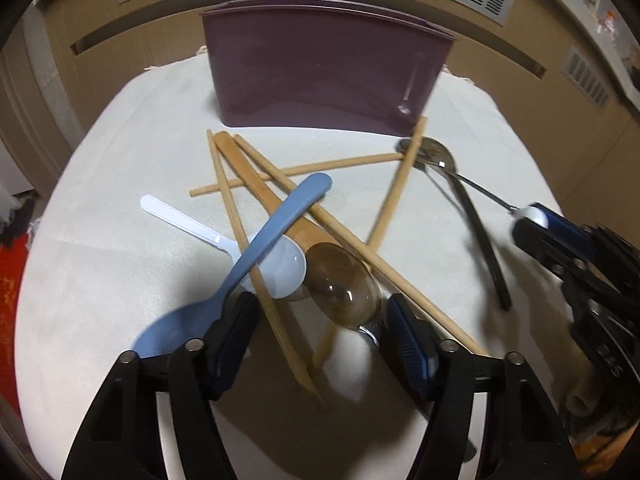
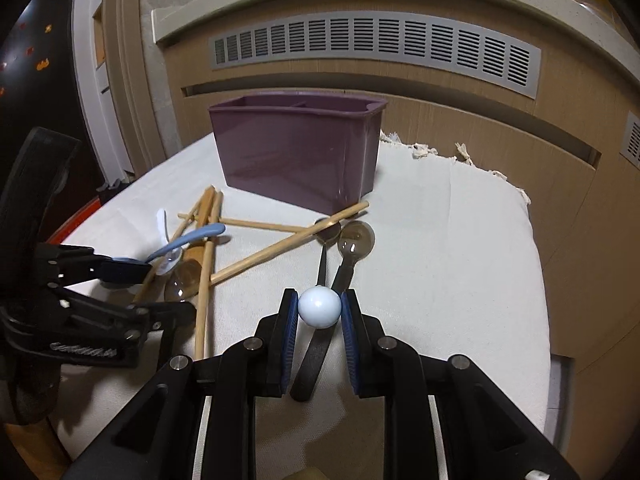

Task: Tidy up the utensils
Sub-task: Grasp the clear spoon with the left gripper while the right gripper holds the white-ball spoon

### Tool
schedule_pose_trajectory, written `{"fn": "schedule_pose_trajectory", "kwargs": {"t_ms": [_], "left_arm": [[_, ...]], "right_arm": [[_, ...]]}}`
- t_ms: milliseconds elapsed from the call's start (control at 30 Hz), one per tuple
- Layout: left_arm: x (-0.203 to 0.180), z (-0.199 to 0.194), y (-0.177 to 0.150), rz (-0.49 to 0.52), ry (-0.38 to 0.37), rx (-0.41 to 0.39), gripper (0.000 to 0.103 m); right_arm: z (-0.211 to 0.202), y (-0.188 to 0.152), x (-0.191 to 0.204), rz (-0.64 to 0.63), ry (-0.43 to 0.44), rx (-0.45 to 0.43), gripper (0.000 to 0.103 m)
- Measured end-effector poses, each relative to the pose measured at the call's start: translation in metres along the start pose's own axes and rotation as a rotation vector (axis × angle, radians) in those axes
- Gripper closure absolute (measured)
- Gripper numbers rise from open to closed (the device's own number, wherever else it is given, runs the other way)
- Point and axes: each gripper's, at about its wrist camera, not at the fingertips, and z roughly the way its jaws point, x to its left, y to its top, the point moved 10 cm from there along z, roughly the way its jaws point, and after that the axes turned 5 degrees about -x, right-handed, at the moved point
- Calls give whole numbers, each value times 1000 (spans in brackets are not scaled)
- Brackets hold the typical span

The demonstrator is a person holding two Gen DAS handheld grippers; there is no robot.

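Right gripper jaws hide white-knobbed spoon's handle.

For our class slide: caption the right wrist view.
Right gripper clamps a spoon's white ball end before the purple caddy.

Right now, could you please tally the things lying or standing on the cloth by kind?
Chopsticks: 4
Spoons: 5 (a possible sixth under the pile is too hidden to count)
Purple holder: 1
Total: 10
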Motion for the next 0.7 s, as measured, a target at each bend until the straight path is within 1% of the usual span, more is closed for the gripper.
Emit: {"fn": "schedule_pose_trajectory", "kwargs": {"t_ms": [100,167,200,300,333,400,567,633,700], "left_arm": [[0,5,2,11,25,12,38],[-6,7,3,19,23,23,38],[-7,9,5,30,18,26,41],[-8,14,12,76,45,-1,50],[-8,15,13,74,47,-5,52],[-6,13,15,64,39,-6,63],[-6,7,9,62,21,-11,63],[-5,-2,9,57,10,-35,63],[-3,-14,11,54,0,-75,63]], "right_arm": [[-2,-1,3,-8,6,-13,82],[0,-4,4,-3,13,-4,82],[2,-5,3,-1,13,2,82],[4,-7,1,3,15,10,82],[4,-7,1,3,13,9,82],[5,-7,0,0,6,10,82],[8,-8,-1,4,-4,24,82],[4,-5,-1,-4,-13,17,82],[-4,1,1,-6,-23,1,82]]}}
